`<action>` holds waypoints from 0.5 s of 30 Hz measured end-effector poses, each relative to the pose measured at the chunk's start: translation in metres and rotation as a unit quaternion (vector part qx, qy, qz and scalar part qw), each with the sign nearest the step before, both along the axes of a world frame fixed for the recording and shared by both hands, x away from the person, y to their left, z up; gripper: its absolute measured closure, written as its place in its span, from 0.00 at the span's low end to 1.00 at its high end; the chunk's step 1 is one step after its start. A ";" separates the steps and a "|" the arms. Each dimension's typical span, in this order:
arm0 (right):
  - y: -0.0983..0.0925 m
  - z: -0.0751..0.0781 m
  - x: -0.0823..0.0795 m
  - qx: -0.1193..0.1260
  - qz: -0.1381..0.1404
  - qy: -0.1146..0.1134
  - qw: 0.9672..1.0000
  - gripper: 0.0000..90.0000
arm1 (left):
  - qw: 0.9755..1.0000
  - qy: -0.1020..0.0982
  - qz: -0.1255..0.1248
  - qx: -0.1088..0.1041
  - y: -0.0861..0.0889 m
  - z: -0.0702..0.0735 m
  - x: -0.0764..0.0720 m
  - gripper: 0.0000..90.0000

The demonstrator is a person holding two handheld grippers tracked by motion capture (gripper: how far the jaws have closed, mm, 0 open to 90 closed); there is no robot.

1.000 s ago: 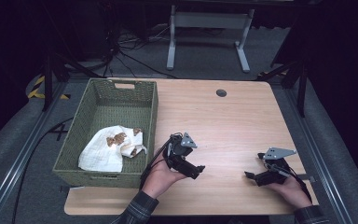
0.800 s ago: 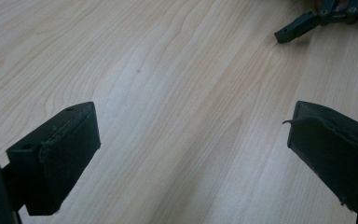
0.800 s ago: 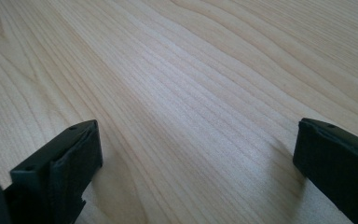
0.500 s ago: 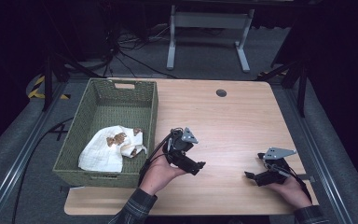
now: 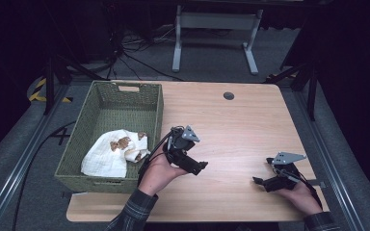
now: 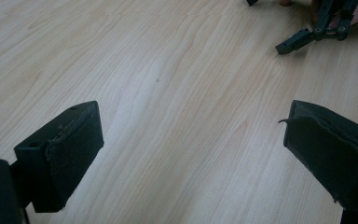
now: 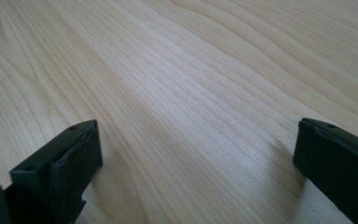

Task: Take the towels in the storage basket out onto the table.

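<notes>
Hovering over the bare table (image 5: 241, 125), the left gripper (image 5: 200, 167) and right gripper (image 5: 260, 182) both gape, grasping nothing; the basket (image 5: 101, 98) sits at nine o'clock.

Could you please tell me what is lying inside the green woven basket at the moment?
Inside the basket lies one crumpled white cloth with brown patches, at the near end. Whatever sits beneath the cloth is covered.

- Glowing evenly under overhead light on the table (image 5: 250, 130), with surroundings sinking into near-black.
- Casting soft shadows beside the fingers (image 7: 60, 172) in the right gripper view.
- Blurring softly at the near fingers (image 6: 60, 158).
</notes>
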State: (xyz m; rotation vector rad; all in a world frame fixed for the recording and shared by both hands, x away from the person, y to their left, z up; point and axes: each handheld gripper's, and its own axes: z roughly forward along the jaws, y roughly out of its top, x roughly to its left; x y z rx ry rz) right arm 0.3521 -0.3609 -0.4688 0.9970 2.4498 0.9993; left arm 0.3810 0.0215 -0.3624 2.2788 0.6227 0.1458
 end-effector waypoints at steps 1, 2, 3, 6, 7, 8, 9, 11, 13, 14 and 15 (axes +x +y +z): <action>0.000 0.000 0.000 0.000 0.000 0.000 1.000 0.02 | 1.000 0.001 0.000 0.000 0.001 0.001 0.001 0.06; 0.000 0.000 0.000 0.000 0.000 0.000 1.000 0.02 | 1.000 0.002 0.001 0.000 0.003 0.002 0.002 0.06; 0.000 0.000 0.000 0.000 0.000 0.000 1.000 0.02 | 1.000 0.000 0.004 -0.002 0.004 0.003 0.003 0.06; 0.000 0.000 0.000 0.000 0.000 0.000 1.000 0.02 | 1.000 0.007 0.006 0.000 0.011 0.009 0.006 0.06; 0.000 0.000 0.000 0.000 0.000 0.000 1.000 0.02 | 1.000 0.005 0.008 -0.002 0.012 0.009 0.007 0.06; 0.000 0.000 0.000 0.000 0.000 0.000 1.000 0.02 | 1.000 0.005 0.008 -0.002 0.012 0.009 0.007 0.06; 0.000 0.000 0.000 0.000 0.000 0.000 1.000 0.02 | 1.000 0.007 0.011 -0.001 0.016 0.012 0.009 0.06; 0.000 0.000 0.000 0.000 0.000 0.000 1.000 0.02 | 1.000 0.008 0.013 -0.001 0.022 0.015 0.011 0.06; 0.000 0.000 0.000 0.000 0.000 0.000 1.000 0.02 | 1.000 0.006 0.018 -0.005 0.026 0.017 0.012 0.07; 0.000 0.000 0.000 0.000 0.000 0.000 1.000 0.02 | 1.000 0.005 0.018 -0.001 0.030 0.019 0.013 0.07; 0.000 0.000 0.000 0.000 0.000 0.000 1.000 0.02 | 1.000 0.004 0.020 -0.002 0.033 0.020 0.013 0.07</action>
